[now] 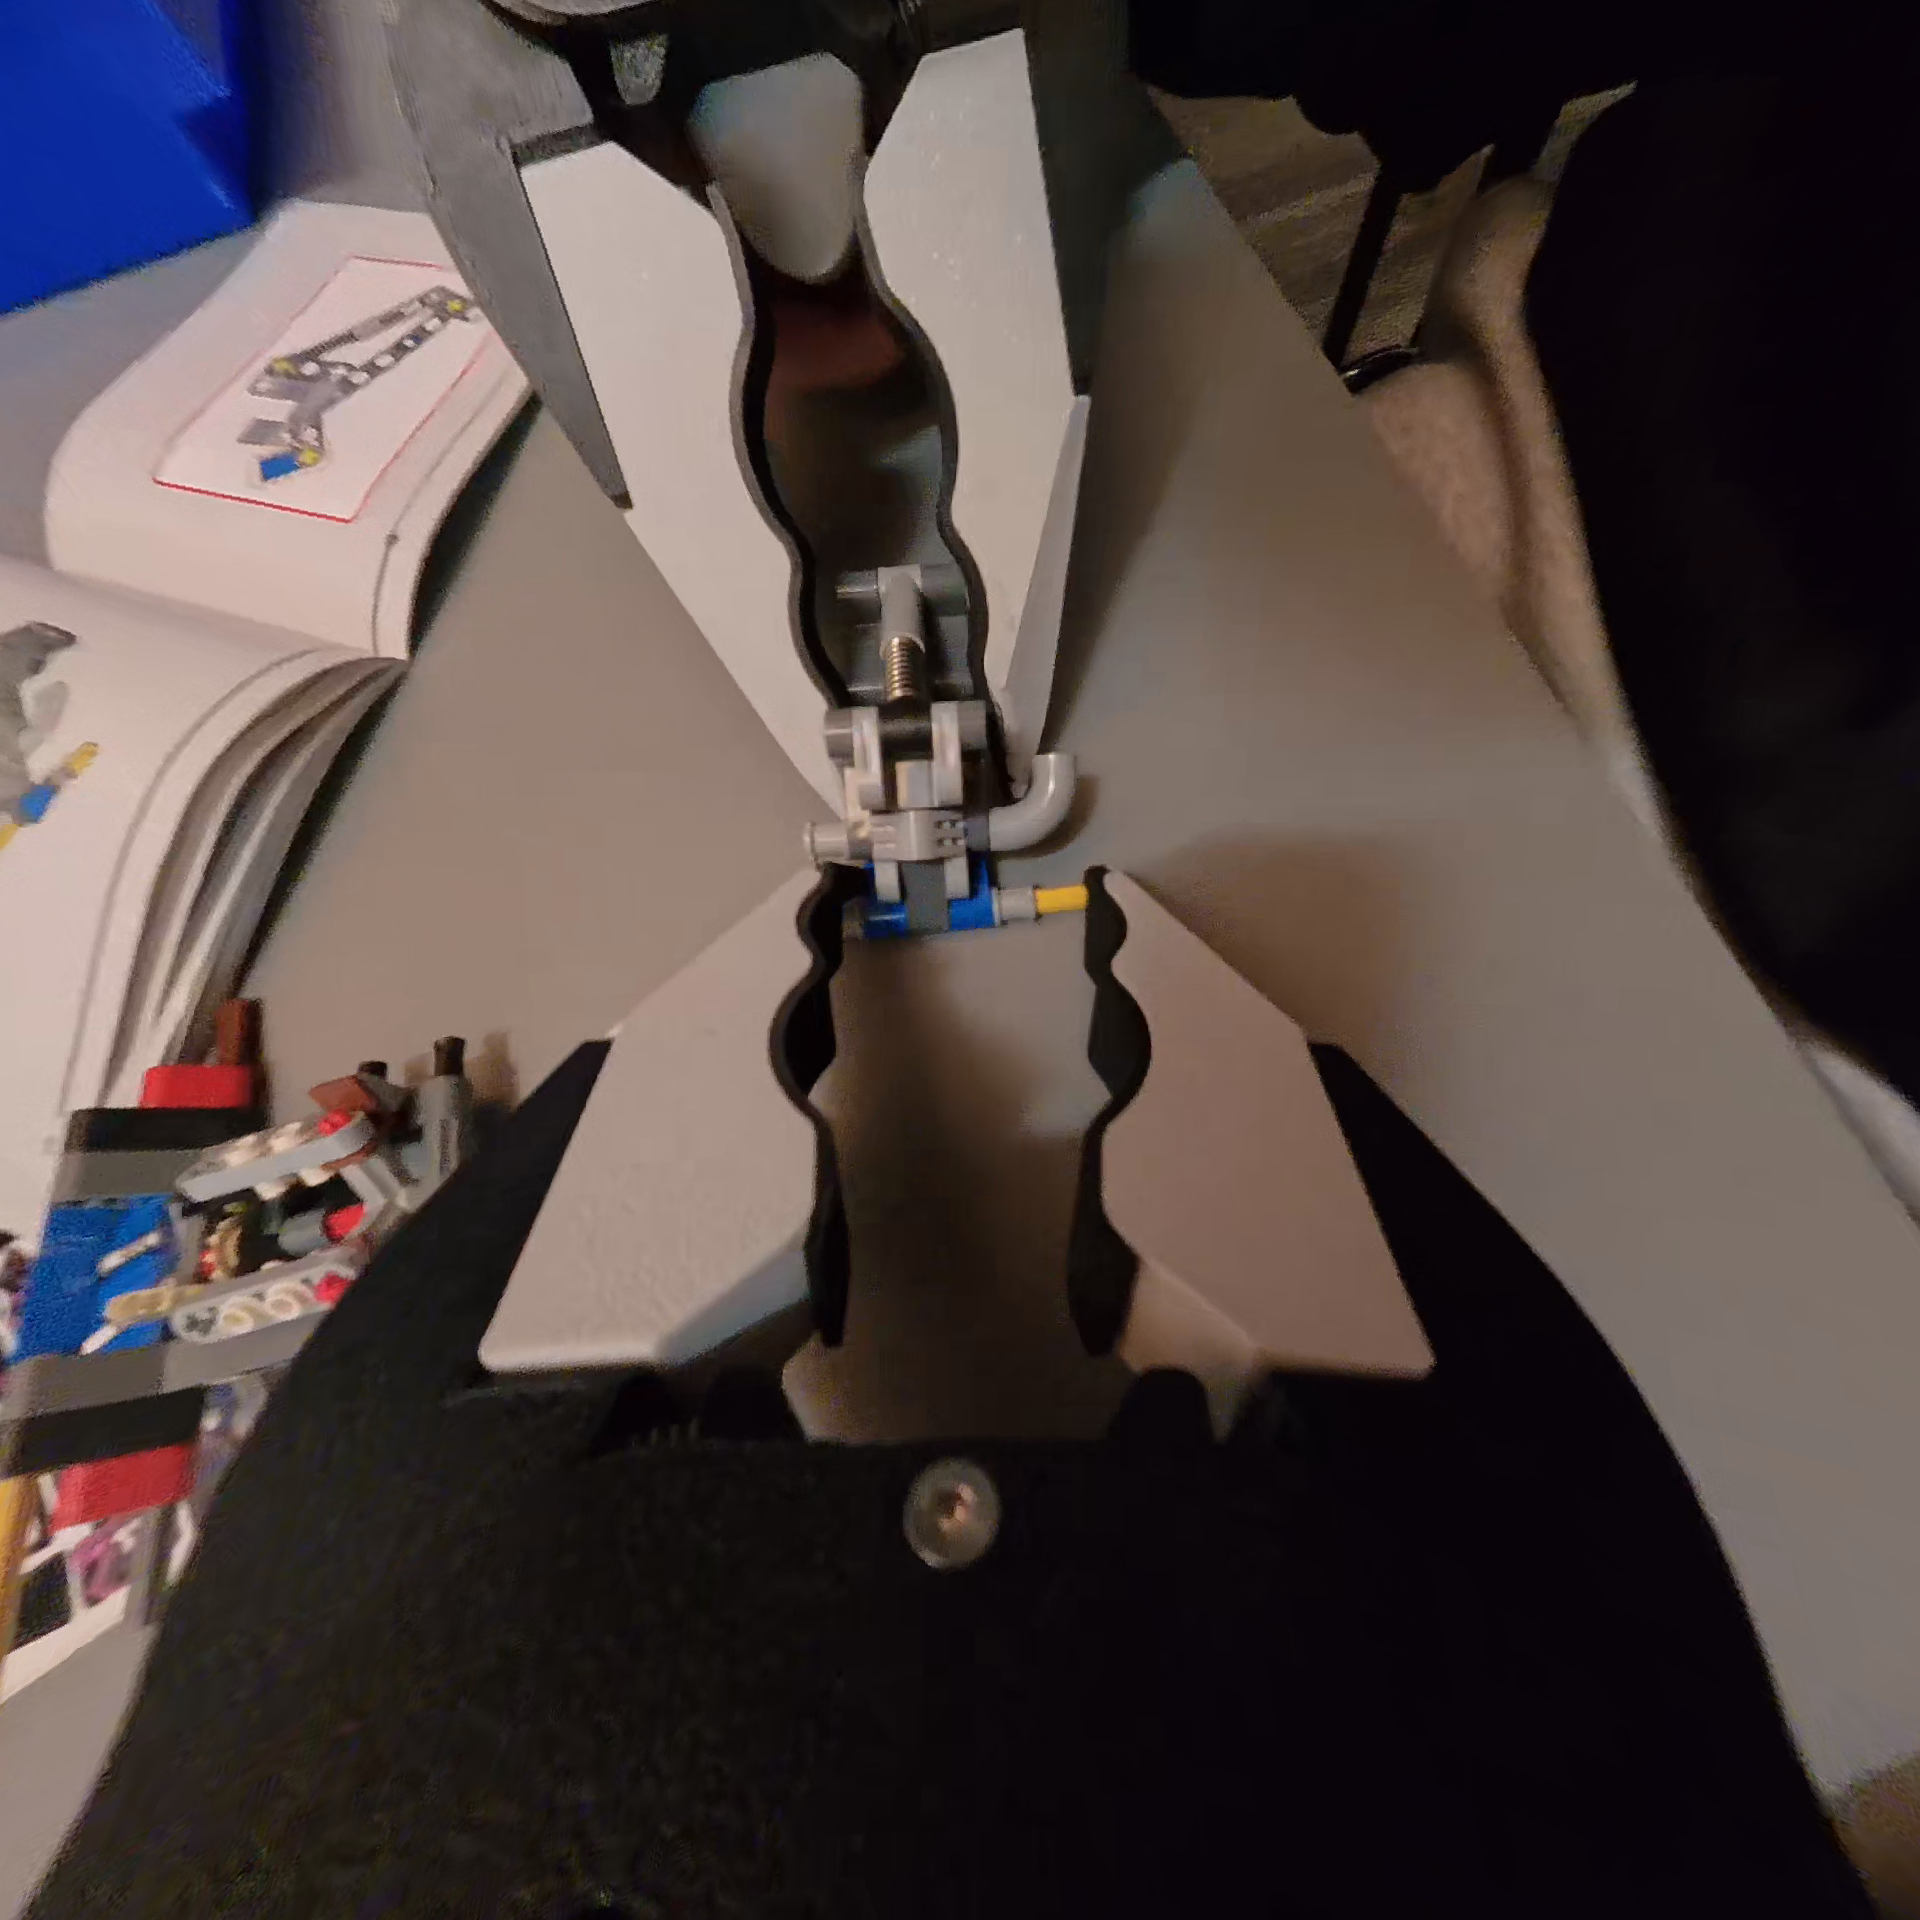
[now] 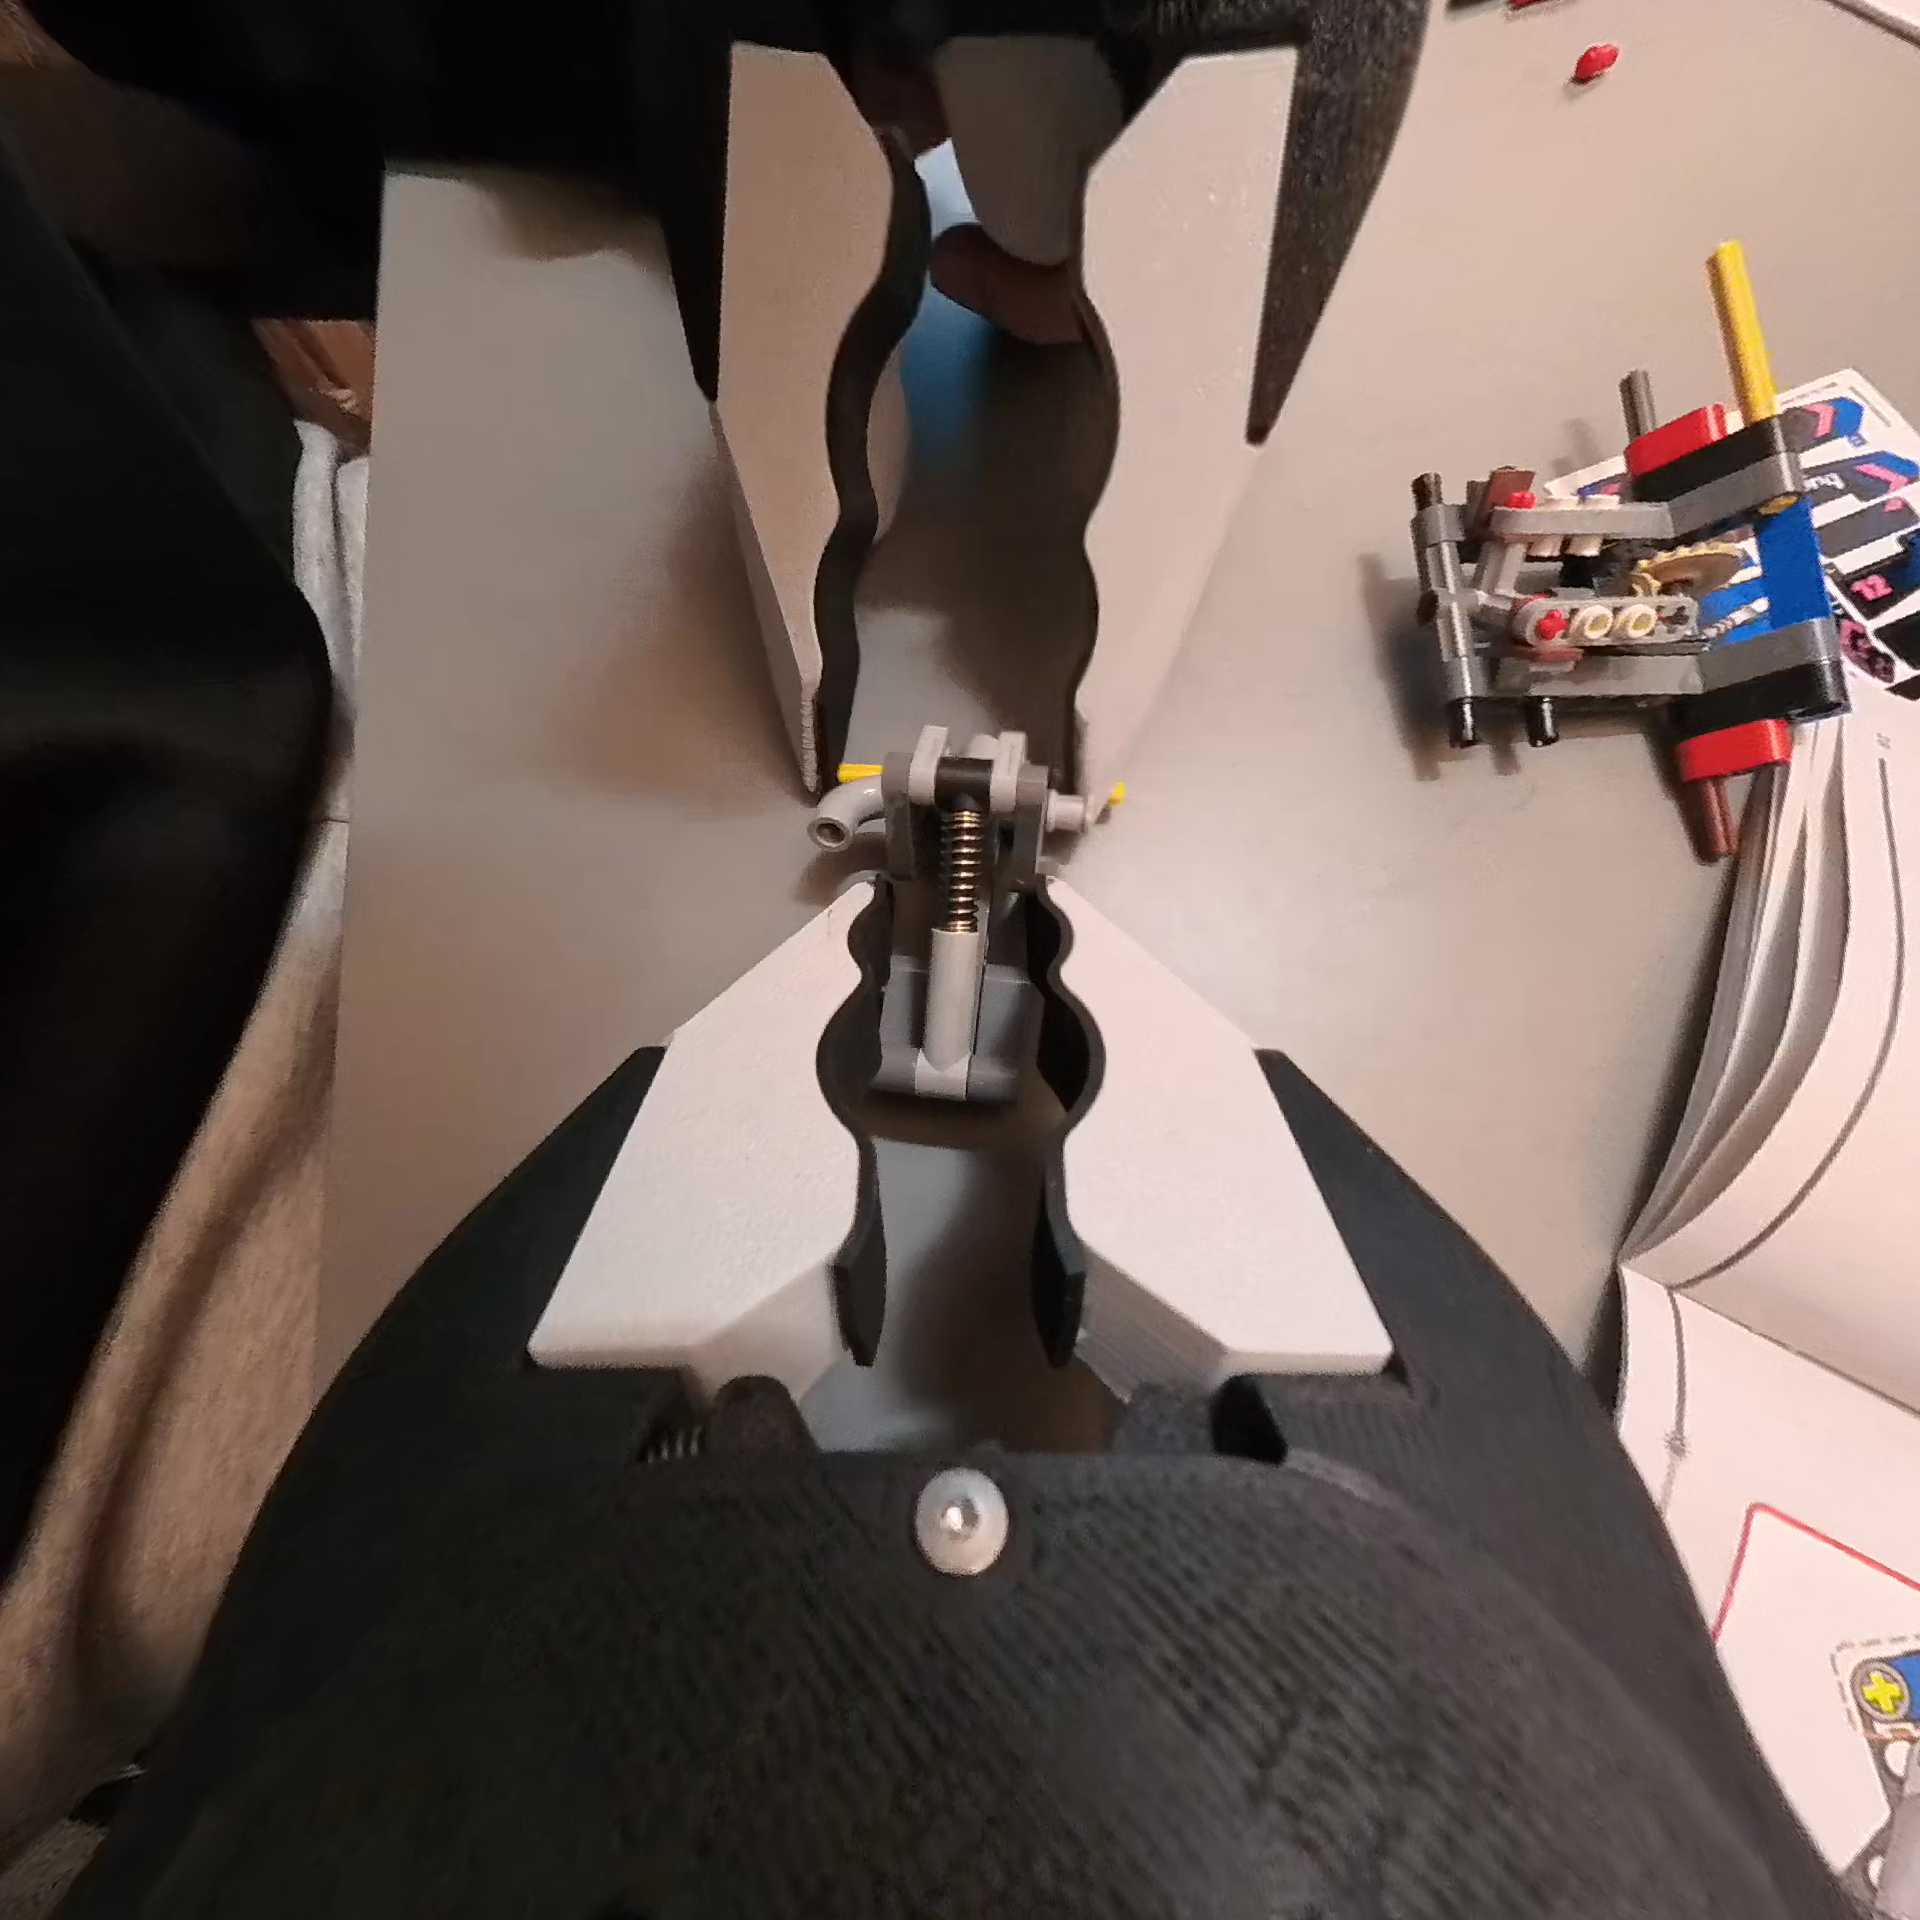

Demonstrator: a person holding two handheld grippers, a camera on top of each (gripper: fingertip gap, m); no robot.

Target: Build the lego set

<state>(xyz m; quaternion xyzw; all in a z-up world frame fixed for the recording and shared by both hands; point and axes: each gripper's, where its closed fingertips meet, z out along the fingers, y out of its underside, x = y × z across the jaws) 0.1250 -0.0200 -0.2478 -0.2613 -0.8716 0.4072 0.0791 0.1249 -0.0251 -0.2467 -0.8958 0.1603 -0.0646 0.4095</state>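
A small lego assembly (image 1: 904, 831) is held above the grey table (image 1: 540, 748) between both grippers. It has a grey spring shock, a bent grey tube, a blue base and a yellow axle (image 1: 1060, 898). My left gripper (image 1: 961, 894) pinches the blue end, one tip on the blue part and the other on the yellow axle's tip. My right gripper (image 1: 925, 748) comes from the opposite side. In the right wrist view my right gripper (image 2: 956, 888) is shut on the grey shock body (image 2: 951, 1029), and the left gripper (image 2: 951, 774) faces it.
A partly built lego model (image 2: 1621, 603) with red, blue and grey beams lies on a sticker sheet (image 2: 1870, 520); it also shows in the left wrist view (image 1: 260, 1226). An open instruction booklet (image 1: 208, 748) lies beside it. A blue box (image 1: 104, 135) stands behind. Carpet (image 2: 156, 1247) lies beyond the table edge. My two grippers' fingertips are within a few centimetres of each other.
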